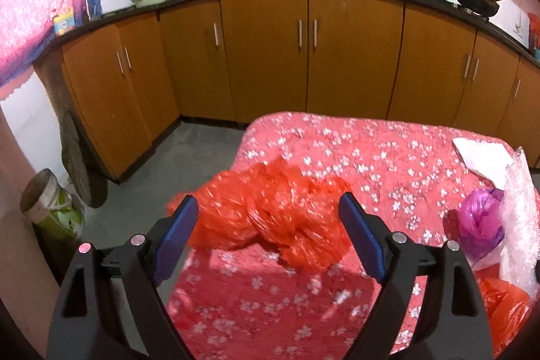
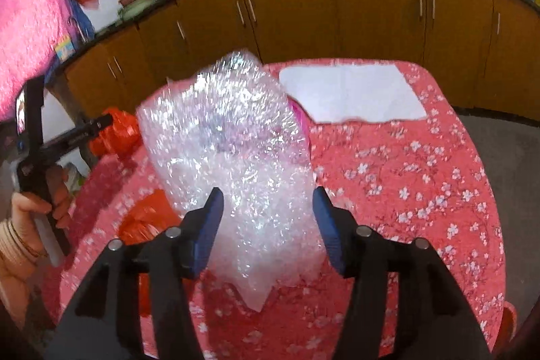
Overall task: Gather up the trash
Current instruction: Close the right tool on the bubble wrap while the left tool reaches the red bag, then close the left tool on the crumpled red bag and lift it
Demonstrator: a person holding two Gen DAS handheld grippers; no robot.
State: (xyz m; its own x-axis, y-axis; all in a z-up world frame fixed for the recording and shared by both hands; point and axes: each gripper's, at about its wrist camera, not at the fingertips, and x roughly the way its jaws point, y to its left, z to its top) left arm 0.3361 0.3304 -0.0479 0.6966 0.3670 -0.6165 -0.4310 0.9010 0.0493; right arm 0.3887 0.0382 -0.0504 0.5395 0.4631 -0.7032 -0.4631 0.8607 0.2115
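- the step in hand looks like the pick-up of the loose trash from the table point(image 1: 337, 309), which has a red cloth with flowers.
- the left gripper point(image 1: 268, 218) has its jaws wide apart, one on each side of the red bag point(image 1: 270, 211) in the middle of the left wrist view. the pads do not press on the bag, so it holds nothing yet.
- the red bag lies crumpled near the left edge of the table.
- the right gripper point(image 2: 268, 215) has its jaws partly open around the bubble wrap point(image 2: 229, 140) in the centre of the right wrist view. i cannot tell if the pads touch the wrap or only stand beside it.
- the wrap stands up from the table. a purple bag point(image 1: 479, 221) lies just beside it at the right of the left wrist view, and a white paper point(image 2: 351, 93) lies flat behind it in the upper right part of the table.
- a bin point(image 1: 50, 201) stands on the floor at the lower left of the left wrist view, well apart from the table.
- next move, as i judge it: the left jaws must close on the red bag, and deep enough, because thin plastic slips out easily.
- the right gripper needs a firm hold on the wrap before any lift.
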